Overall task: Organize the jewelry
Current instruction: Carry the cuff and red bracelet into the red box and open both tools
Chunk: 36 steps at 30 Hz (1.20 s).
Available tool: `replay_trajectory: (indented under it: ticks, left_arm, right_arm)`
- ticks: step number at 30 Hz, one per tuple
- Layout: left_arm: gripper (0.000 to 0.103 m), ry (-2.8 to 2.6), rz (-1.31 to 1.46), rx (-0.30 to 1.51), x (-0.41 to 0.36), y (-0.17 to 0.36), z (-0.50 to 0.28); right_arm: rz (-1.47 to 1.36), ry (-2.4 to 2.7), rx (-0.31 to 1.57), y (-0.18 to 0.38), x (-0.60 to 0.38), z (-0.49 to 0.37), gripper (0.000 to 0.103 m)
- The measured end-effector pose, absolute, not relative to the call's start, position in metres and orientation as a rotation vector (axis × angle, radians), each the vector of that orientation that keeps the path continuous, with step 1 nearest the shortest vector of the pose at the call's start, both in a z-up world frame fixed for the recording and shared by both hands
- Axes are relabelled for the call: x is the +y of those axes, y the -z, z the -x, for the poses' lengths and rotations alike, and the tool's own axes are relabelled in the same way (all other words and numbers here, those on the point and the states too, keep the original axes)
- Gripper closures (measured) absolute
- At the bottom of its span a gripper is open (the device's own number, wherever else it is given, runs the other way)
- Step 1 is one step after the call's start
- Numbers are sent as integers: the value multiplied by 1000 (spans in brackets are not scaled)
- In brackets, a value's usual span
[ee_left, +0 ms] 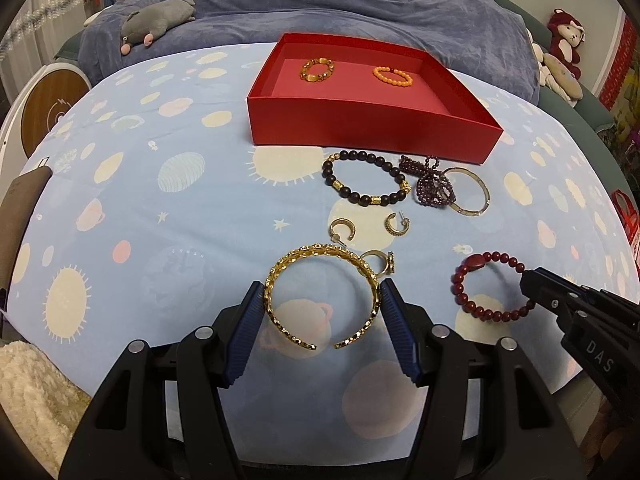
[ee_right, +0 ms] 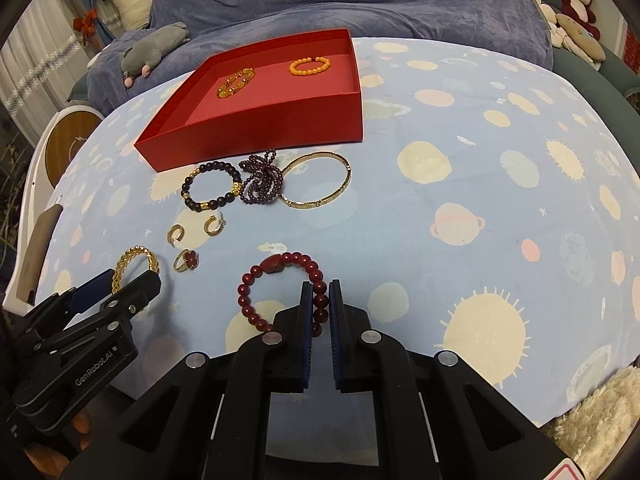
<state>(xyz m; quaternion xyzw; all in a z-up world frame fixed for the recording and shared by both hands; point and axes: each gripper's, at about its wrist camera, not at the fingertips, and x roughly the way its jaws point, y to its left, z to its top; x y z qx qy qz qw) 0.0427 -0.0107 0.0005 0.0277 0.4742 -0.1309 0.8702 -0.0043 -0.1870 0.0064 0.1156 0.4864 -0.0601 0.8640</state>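
Two claws (ee_left: 322, 304) (ee_right: 320, 300) grip bracelets beside bare cloth (ee_right: 460, 272).

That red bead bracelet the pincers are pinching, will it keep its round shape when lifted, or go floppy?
Probably floppy: the red bead bracelet looks like separate beads on a string, so it should sag from the right gripper, which pinches only one side. The round beads may slip between the pads. It looks small, likely light.

Light-blue planet-print sheet (ee_left: 168, 208) spans everything ahead of the tool. Beyond it, rumpled blue-grey blanket (ee_left: 360, 4). Grey plush (ee_left: 156, 24) far ahead-left on the blanket. Dark-red plush bear (ee_left: 566, 40) far ahead-right, near the wall. Round wood-faced white device (ee_left: 48, 116) off the left edge. Cream fuzzy fabric (ee_left: 36, 396) close in, lower left.
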Motion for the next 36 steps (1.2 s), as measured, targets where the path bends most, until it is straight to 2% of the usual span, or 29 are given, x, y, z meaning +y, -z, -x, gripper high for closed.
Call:
replay_trajectory:
  ticks: [23,36]
  left_arm:
    - [47,296,-13,970,1,-50,-40]
    - [47,320,-47,873,-20,-107,-115]
  right_arm:
    - [-260,56,909,-69,-186,25,95]
    - [-221,-14,792,-130,-194,-57,95]
